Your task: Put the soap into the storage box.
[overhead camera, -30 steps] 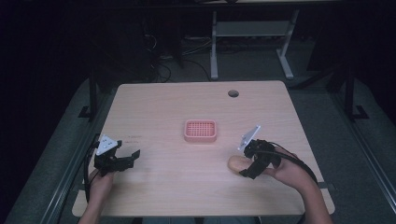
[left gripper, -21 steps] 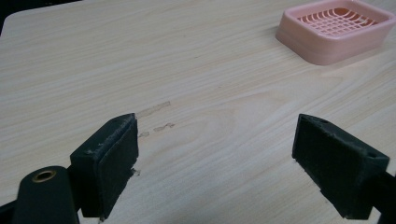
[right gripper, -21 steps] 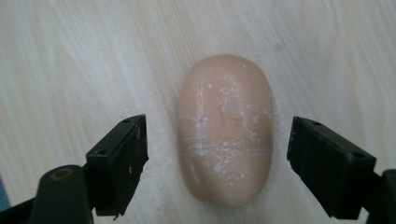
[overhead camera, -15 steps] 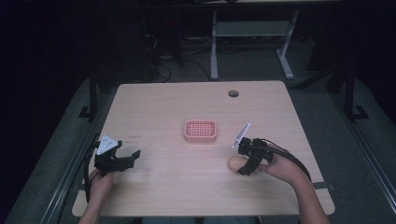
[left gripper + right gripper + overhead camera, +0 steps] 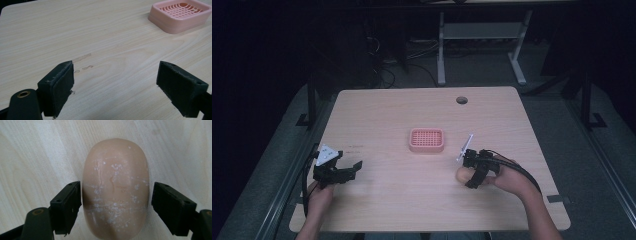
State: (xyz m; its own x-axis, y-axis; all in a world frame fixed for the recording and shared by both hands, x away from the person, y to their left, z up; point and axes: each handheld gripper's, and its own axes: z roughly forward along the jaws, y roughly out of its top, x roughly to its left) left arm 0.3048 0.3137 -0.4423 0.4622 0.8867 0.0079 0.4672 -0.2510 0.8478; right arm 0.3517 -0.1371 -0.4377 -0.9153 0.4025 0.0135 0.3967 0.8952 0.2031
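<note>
A peach bar of soap (image 5: 459,174) (image 5: 115,177) lies flat on the wooden table (image 5: 387,115), right of centre near the front. My right gripper (image 5: 468,176) (image 5: 116,207) points down over it, one jaw on each side of its lower half. The jaws have just been closing; the left pad (image 5: 68,205) is at the soap's edge, while a thin gap remains at the right pad. A pink slotted soap dish (image 5: 427,140) (image 5: 180,15) sits empty at the table's middle. My left gripper (image 5: 348,171) (image 5: 115,87) hovers open and empty over bare wood at the front left.
A round cable hole (image 5: 461,100) is in the table's far right part. Faint scuff marks (image 5: 83,62) mark the wood ahead of the left gripper. White desk legs (image 5: 441,55) stand on the dark floor beyond the table.
My right gripper has sunk onto the soap and tipped more steeply downward, and its jaws have narrowed around the bar. The left gripper has stayed where it was.
</note>
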